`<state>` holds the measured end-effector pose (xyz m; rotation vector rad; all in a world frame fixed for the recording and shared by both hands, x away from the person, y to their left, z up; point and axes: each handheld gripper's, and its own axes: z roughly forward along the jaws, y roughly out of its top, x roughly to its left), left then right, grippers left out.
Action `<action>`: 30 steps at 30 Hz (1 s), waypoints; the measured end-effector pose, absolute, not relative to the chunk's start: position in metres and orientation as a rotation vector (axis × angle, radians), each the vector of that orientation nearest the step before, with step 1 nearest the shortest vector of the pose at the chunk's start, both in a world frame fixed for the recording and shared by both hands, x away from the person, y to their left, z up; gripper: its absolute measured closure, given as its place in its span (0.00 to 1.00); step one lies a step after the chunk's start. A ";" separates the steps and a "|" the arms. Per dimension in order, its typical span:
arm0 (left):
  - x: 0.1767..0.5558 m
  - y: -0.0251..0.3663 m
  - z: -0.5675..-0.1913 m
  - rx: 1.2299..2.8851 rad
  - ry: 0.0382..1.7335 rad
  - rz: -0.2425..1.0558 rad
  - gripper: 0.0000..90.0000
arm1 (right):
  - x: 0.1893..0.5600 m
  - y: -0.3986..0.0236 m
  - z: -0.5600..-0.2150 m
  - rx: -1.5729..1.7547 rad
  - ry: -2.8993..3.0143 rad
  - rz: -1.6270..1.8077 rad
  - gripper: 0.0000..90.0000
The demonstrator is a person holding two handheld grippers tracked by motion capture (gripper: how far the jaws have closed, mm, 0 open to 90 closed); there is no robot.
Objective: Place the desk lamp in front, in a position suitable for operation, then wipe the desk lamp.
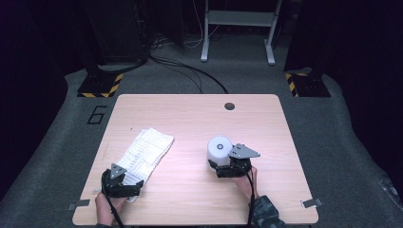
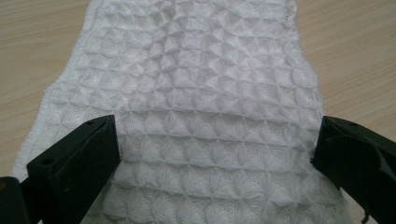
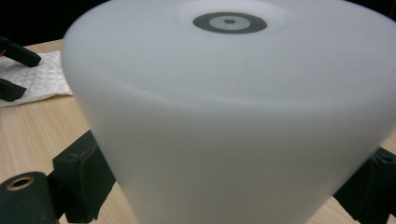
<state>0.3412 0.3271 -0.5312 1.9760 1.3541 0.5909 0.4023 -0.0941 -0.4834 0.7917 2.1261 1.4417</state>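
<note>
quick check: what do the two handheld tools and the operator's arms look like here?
Both are black two-jaw units. The left tool and right tool each carry a grey three-cornered plate on top and trail a black cable toward the person. The jaws are blocky, matte black. The right arm wears a camouflage-pattern sleeve.

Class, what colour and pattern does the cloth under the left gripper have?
The cloth is white with a raised waffle grid of small squares, clearest in the left gripper view.
</note>
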 end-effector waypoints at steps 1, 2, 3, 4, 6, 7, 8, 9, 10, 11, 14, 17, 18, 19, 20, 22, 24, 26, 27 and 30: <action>0.341 0.327 -0.531 1.978 1.355 0.588 0.00 | 0.404 -0.091 -0.485 0.796 2.133 1.440 0.09; 0.341 0.327 -0.531 1.976 1.354 0.591 0.00 | 0.407 -0.089 -0.487 0.787 2.144 1.438 0.09; 0.341 0.327 -0.532 1.972 1.355 0.594 0.00 | 0.409 -0.087 -0.488 0.795 2.150 1.438 0.09; 0.341 0.327 -0.531 1.978 1.355 0.588 0.00 | 0.411 -0.086 -0.491 0.796 2.157 1.445 0.09; 0.341 0.327 -0.532 1.968 1.354 0.599 0.00 | 0.415 -0.083 -0.495 0.808 2.178 1.442 0.09; 0.341 0.327 -0.532 1.967 1.355 0.599 0.00 | 0.417 -0.083 -0.497 0.810 2.177 1.442 0.09; 0.341 0.327 -0.532 1.967 1.355 0.600 0.00 | 0.418 -0.082 -0.499 0.826 2.184 1.446 0.09; 0.341 0.327 -0.532 1.966 1.355 0.599 0.00 | 0.419 -0.082 -0.501 0.828 2.191 1.443 0.09; 0.341 0.327 -0.532 1.967 1.355 0.600 0.00 | 0.420 -0.082 -0.501 0.823 2.190 1.440 0.09; 0.341 0.327 -0.532 1.967 1.355 0.600 0.00 | 0.420 -0.082 -0.501 0.819 2.188 1.438 0.09; 0.341 0.327 -0.532 1.967 1.355 0.600 0.00 | 0.421 -0.082 -0.502 0.817 2.189 1.438 0.09; 0.341 0.326 -0.532 1.966 1.355 0.602 0.00 | 0.421 -0.082 -0.503 0.826 2.188 1.433 0.09; 0.342 0.326 -0.532 1.966 1.355 0.602 0.00 | 0.421 -0.081 -0.504 0.824 2.192 1.428 0.09; 0.341 0.326 -0.532 1.967 1.355 0.603 0.00 | 0.421 -0.080 -0.504 0.831 2.193 1.428 0.09; 0.341 0.326 -0.532 1.967 1.355 0.603 0.00 | 0.421 -0.080 -0.505 0.824 2.192 1.429 0.09; 0.342 0.326 -0.532 1.967 1.355 0.603 0.00 | 0.421 -0.079 -0.505 0.828 2.196 1.430 0.09; 0.342 0.326 -0.532 1.967 1.356 0.604 0.00 | 0.421 -0.078 -0.506 0.825 2.205 1.427 0.09; 0.342 0.326 -0.532 1.968 1.357 0.603 0.00 | 0.421 -0.077 -0.507 0.827 2.214 1.421 0.09; 0.342 0.326 -0.532 1.969 1.357 0.602 0.00 | 0.421 -0.077 -0.507 0.825 2.211 1.422 0.09; 0.341 0.326 -0.532 1.967 1.356 0.604 0.00 | 0.421 -0.077 -0.507 0.829 2.212 1.421 0.09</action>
